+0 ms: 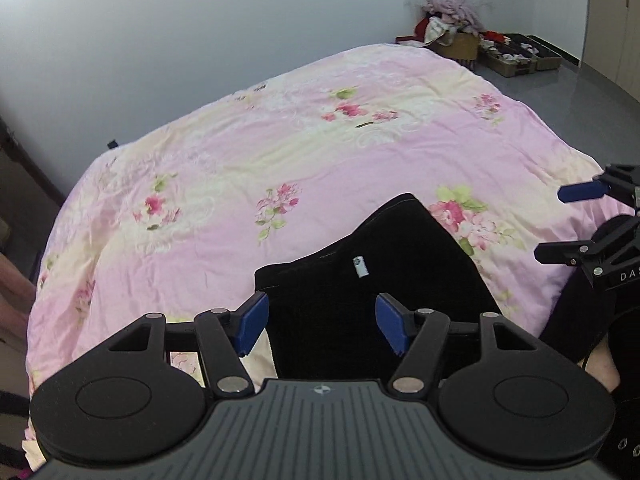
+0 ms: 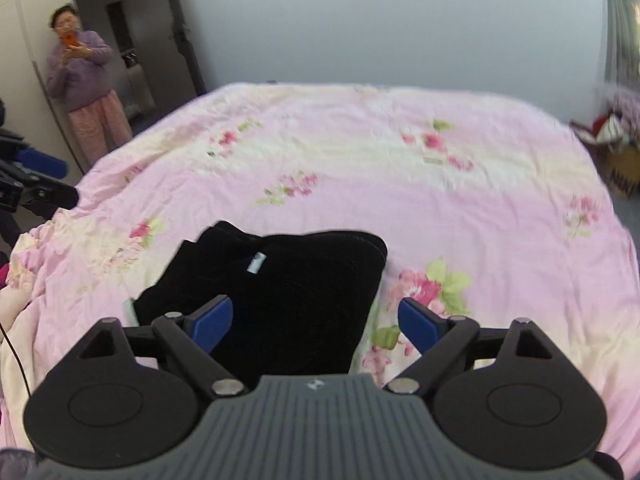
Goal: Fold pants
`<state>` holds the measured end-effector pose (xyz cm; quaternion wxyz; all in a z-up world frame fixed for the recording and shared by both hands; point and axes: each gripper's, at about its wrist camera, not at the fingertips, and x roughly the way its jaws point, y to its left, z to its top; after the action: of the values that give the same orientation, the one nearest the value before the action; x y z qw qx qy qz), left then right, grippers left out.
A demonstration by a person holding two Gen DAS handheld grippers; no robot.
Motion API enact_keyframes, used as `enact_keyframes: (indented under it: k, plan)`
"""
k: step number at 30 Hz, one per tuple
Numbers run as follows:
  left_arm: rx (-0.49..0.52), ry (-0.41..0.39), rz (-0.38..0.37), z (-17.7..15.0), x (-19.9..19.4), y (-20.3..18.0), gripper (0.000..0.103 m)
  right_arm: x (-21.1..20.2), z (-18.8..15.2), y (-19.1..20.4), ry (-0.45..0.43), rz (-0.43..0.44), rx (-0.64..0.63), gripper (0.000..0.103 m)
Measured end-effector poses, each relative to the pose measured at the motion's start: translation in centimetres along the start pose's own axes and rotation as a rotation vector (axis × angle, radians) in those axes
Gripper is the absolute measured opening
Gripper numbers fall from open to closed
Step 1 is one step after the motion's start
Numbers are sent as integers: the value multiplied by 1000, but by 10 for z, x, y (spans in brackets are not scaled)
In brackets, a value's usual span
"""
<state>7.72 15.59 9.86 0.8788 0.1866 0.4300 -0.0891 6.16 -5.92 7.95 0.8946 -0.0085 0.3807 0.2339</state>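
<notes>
Black pants (image 1: pixel 372 280) lie folded in a compact bundle on the near part of a pink floral bedspread (image 1: pixel 240 152), a small white label facing up. My left gripper (image 1: pixel 322 322) is open and empty, hovering above the near edge of the pants. In the right wrist view the pants (image 2: pixel 280 300) lie below and left of centre on the bedspread (image 2: pixel 400 168). My right gripper (image 2: pixel 316 322) is open and empty above their near right edge. The right gripper also shows at the right edge of the left wrist view (image 1: pixel 560 220), open.
A person in purple (image 2: pixel 80 80) stands by a doorway at the far left, beside the bed. Boxes with piled clothes (image 1: pixel 452 28) sit on the grey floor beyond the bed's far corner. The left gripper shows at the left edge of the right wrist view (image 2: pixel 36 184).
</notes>
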Motion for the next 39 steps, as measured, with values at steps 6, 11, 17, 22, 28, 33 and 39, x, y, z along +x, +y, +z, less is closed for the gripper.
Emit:
enact_keyframes:
  k: [6,11,17,22,28,33,39]
  plan:
    - [49,-23,-13,-41,-11,-55,72,-56,-38,23,-83,-27,-41,96]
    - [25,-36,-12,-75,-2,-77,73,-71,-75,36,-88,-26,-33,96]
    - [-19,-60,21,-103,5,-93,74,-71,-106,53,-125,-56,-61,96]
    - [-83,-70,35,-117,13,-96,74,-59,-118,59,-132,-82,-85,96]
    - [-54,-50,115,-120,34,-107,74,-32,-129,53,-83,-91,-60,96]
    - [-118,-52,79,-122,44,-103,75,-18,-133,47,-59,-107,-50,96]
    - [-140,-44,74,-122,52,-107,75,-8,-134,42,-44,-118,-38,96]
